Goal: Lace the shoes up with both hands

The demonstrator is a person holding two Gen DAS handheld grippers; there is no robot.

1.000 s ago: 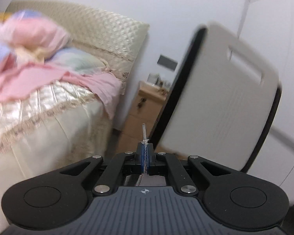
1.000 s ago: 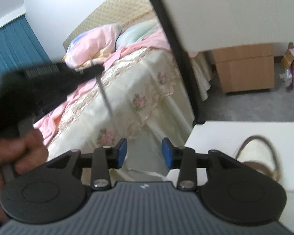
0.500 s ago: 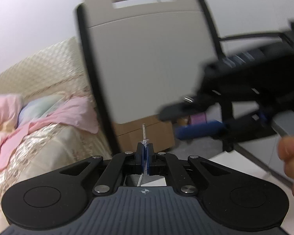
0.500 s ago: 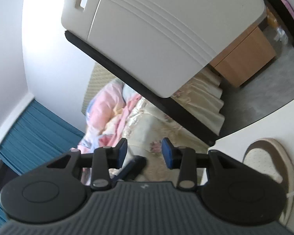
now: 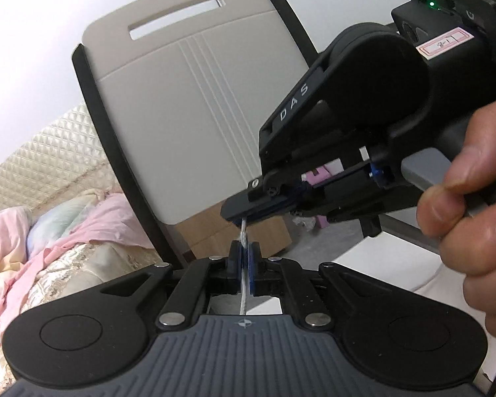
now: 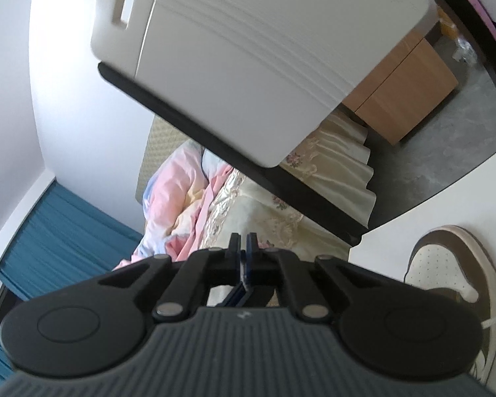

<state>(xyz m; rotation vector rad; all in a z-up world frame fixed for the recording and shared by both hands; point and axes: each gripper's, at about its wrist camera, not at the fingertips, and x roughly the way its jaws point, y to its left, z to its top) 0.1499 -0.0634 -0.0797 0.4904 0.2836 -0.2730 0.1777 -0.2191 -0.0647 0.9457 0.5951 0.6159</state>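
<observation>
In the left wrist view my left gripper [image 5: 244, 259] grips a thin white shoelace [image 5: 243, 233] that stands up out of its blue pads; its jaws are opening slightly, with the lace still pinched between them. My right gripper [image 5: 238, 214] comes in from the right, held by a hand [image 5: 473, 218], and its jaws are closing on the lace's upper end just above my left fingers. In the right wrist view the right gripper [image 6: 244, 248] shows its fingers drawn together. A brown and white sneaker [image 6: 446, 274] lies on the white table [image 6: 446, 211] at the lower right.
A grey chair back [image 5: 188, 115] with a black frame stands close in front, also filling the top of the right wrist view as the chair back [image 6: 248, 49]. Behind it are a bed [image 5: 49, 238] with pink bedding and a wooden cabinet [image 6: 403, 89]. Blue curtains [image 6: 66, 238] hang left.
The right gripper's jaws, wide apart before, have come together on the lace's end. The left gripper swung from the bed towards the chair and rolled; the right gripper moved in close above it.
</observation>
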